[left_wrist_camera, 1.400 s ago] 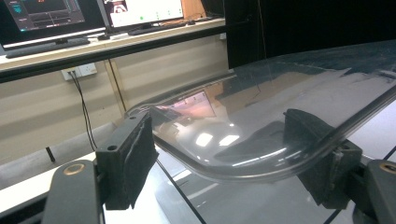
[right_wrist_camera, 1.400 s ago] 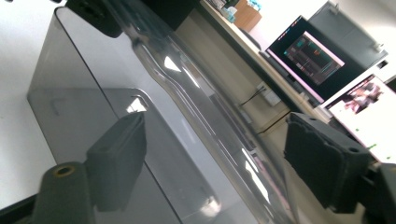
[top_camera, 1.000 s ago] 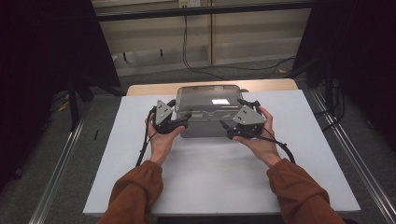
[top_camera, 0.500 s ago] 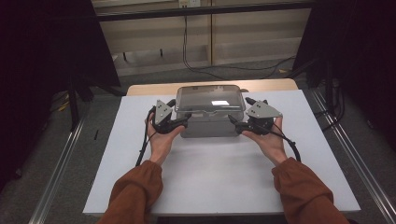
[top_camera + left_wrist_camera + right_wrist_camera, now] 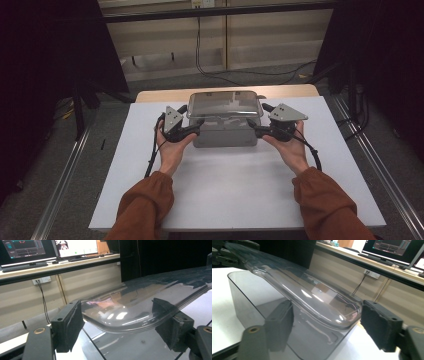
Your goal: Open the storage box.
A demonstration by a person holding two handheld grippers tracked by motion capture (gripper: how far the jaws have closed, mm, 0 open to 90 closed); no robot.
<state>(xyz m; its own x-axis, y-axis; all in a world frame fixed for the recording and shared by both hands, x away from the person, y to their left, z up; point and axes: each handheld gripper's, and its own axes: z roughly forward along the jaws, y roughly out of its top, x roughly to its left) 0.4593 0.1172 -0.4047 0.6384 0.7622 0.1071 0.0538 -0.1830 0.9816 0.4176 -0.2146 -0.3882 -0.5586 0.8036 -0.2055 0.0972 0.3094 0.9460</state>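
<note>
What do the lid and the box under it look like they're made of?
Lid: looks like clear glossy plastic, since the wall behind shows through it and bright glints run along its rounded rim. Box: seems smoke-grey translucent plastic, smooth, with the white table showing dimly through its wall.

High view: dim room, black from 9 to 11 o'clock and from 1 to 3 o'clock; the white table (image 5: 235,195) is the brightest area, evenly lit from above, with soft faint shadows. Slightly soft focus throughout. Left gripper view: overhead light glares in white patches on the clear lid (image 5: 140,305); near black pads slightly blurred; monitors glow at 11 o'clock. Right gripper view: streak glare along the lid; pad at 7 o'clock smeared, out of focus.
</note>
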